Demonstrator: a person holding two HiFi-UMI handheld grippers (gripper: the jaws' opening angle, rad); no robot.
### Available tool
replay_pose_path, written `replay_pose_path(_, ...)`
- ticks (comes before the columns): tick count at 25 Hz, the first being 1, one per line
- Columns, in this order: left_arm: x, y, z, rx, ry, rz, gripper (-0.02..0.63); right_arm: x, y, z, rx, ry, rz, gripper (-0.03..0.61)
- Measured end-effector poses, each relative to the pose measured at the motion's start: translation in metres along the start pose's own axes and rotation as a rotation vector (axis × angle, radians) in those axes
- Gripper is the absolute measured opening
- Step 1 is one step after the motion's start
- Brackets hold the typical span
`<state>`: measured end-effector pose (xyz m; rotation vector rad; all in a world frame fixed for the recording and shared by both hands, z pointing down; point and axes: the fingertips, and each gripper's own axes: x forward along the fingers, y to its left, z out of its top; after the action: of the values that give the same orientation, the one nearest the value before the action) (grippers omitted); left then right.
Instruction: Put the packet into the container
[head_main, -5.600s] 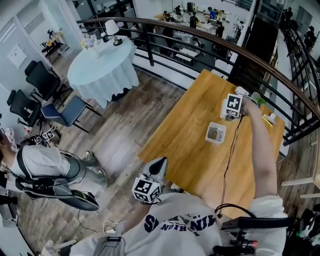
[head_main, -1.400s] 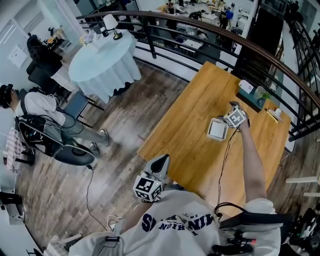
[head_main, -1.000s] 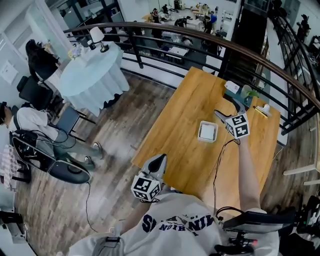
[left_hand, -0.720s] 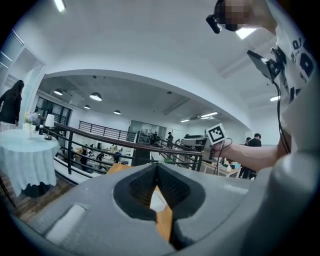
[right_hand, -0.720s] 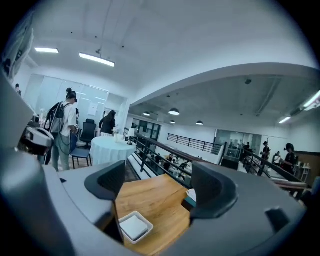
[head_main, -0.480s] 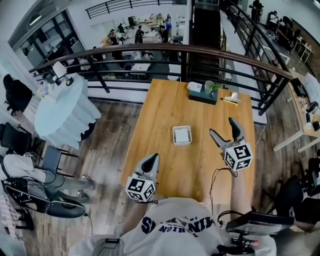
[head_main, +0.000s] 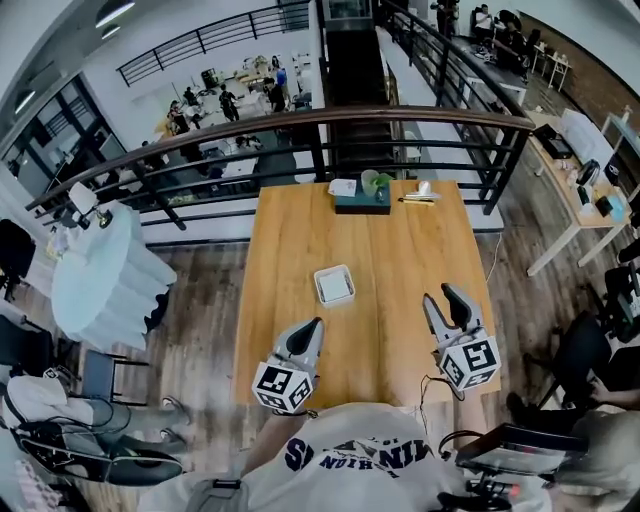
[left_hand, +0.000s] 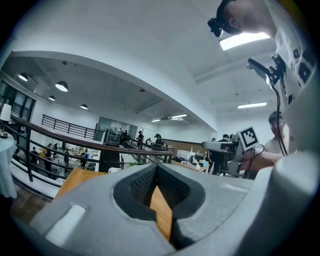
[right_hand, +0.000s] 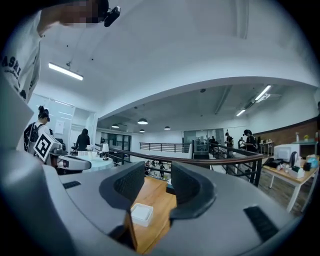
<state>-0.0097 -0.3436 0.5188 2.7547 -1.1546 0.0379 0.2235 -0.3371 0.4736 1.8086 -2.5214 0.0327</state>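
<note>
The white square container (head_main: 334, 285) stands in the middle of the wooden table (head_main: 400, 250). Its inside looks flat and white, and I cannot tell the packet apart from it. My right gripper (head_main: 443, 297) hovers near the table's front right, well back from the container. Its jaws have just been closing, a gap still shows, and nothing is between them. In the right gripper view the container (right_hand: 141, 213) lies ahead, low between the right gripper's (right_hand: 157, 182) jaws. My left gripper (head_main: 312, 328) is at the front left edge, shut and empty, as the left gripper (left_hand: 156, 167) view also shows.
A dark tray (head_main: 362, 203) with a green cup (head_main: 377, 181) and small white items sits at the table's far edge. A black railing (head_main: 400, 115) runs behind it. A round table with a white cloth (head_main: 100, 280) stands at the left, over the wood floor.
My right gripper has pulled back from beside the container toward the table's near edge, and its jaws stand narrower. The left gripper shifted slightly. The container stayed put.
</note>
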Motion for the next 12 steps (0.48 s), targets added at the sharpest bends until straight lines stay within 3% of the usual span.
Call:
replay_pose_path(7,0.008,-0.011,0.006,0.012,-0.004,-0.041,-0.006,-0.018,0.004,0.001,0.067,-0.020,-0.041,0.039)
replay_pose_path(12,0.007,-0.014,0.005,0.011,-0.001,-0.049,-0.006,-0.026,0.002,0.003,0.088,-0.037,-0.059,0.011)
